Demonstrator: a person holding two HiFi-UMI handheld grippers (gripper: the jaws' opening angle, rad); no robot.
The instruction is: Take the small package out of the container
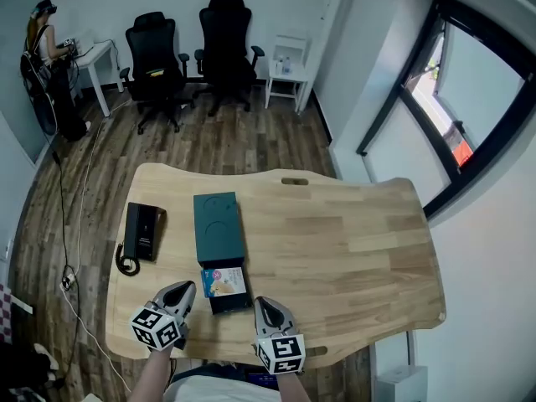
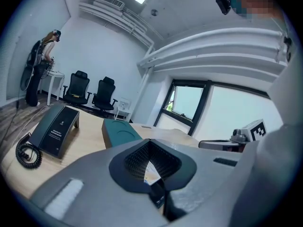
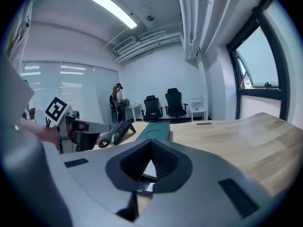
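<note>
small package [image 1: 224, 281] lies crosswise in container [image 1: 219, 224]; left claw [image 1: 188, 288] and right claw [image 1: 261, 302] closed, empty.

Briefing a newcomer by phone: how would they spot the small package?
On the light wooden table, find the long teal box-shaped container left of centre. The small flat package lies in the dark tray at its near end. It alone is pale with colourful print, unlike the black desk phone to the left.

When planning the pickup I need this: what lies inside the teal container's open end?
A small colourful package lies in the dark open end of the teal container. The teal top covers the rest, so anything farther in cannot be seen.
</note>
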